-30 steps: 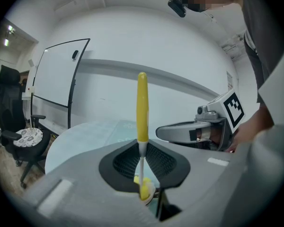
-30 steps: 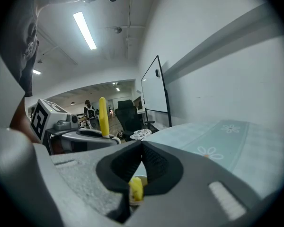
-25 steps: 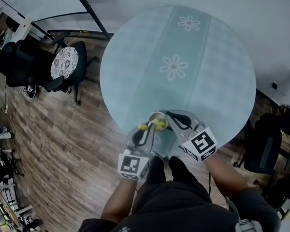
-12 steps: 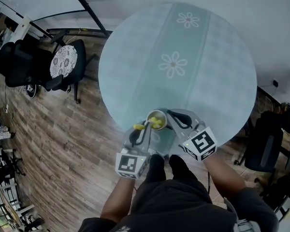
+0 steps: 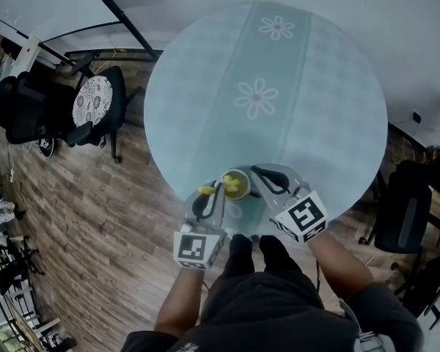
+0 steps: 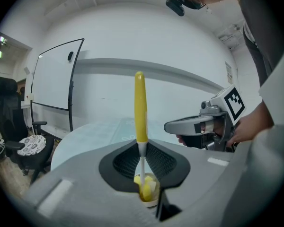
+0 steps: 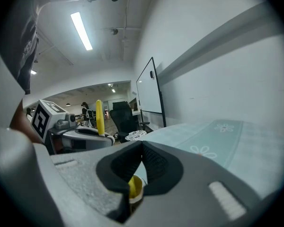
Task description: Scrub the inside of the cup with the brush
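Round desk [image 5: 315, 86] under pale teal cloth with white daisy prints. Brown wood-plank floor [image 5: 95, 218]. Black office chair [image 5: 37, 112] to the left, carrying a white patterned cushion [image 5: 92, 100]. White wall [image 6: 156, 46]; black-framed whiteboard [image 6: 54, 74] (glossy, blank). Ceiling strip light [image 7: 80, 30] lit.

Glossy yellow plastic brush [image 6: 140, 108], smooth patterned tablecloth [image 5: 315, 108], wood-grain plank floor [image 5: 95, 211].
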A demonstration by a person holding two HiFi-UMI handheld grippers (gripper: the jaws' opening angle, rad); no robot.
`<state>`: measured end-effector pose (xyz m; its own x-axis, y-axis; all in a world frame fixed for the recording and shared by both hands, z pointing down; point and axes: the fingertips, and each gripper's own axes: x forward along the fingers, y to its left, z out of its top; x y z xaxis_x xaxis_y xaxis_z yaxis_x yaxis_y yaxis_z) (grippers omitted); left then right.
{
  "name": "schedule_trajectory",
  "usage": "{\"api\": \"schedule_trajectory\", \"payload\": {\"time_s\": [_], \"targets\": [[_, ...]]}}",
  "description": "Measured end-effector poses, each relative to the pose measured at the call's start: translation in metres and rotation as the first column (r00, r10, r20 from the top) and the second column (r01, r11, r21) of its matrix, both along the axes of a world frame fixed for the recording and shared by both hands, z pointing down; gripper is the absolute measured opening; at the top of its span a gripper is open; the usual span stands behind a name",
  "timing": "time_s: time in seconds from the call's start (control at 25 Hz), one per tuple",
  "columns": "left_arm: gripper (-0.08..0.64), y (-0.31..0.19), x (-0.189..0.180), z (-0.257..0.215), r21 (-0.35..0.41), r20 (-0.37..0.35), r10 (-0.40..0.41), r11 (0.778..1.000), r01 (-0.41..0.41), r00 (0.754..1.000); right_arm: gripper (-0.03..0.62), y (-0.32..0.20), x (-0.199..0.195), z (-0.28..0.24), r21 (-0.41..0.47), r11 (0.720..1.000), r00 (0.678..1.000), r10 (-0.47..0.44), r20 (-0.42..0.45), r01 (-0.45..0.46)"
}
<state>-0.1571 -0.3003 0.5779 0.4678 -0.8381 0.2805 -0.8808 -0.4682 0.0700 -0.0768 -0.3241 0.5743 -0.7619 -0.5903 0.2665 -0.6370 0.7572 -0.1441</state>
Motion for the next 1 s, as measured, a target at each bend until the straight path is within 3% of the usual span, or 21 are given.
{"api": "schedule_trajectory", "payload": {"time_s": [0.44,1.0], "targets": [[0.04,-0.024,0.013,-0.004,0.002,-0.024,0.029,1.0,-0.029,0.999,0.002,-0.021,0.011,0.001,0.001,0.999,0.999,0.038,-0.002,-0.038],[0.04,-0.013,0.033,0.0,-0.004,-0.033,0.068,0.998,-0.068,0.997,0.002,-0.025,0.024,0.001,0.01,0.998,0.998,0.065,0.004,-0.065]]}}
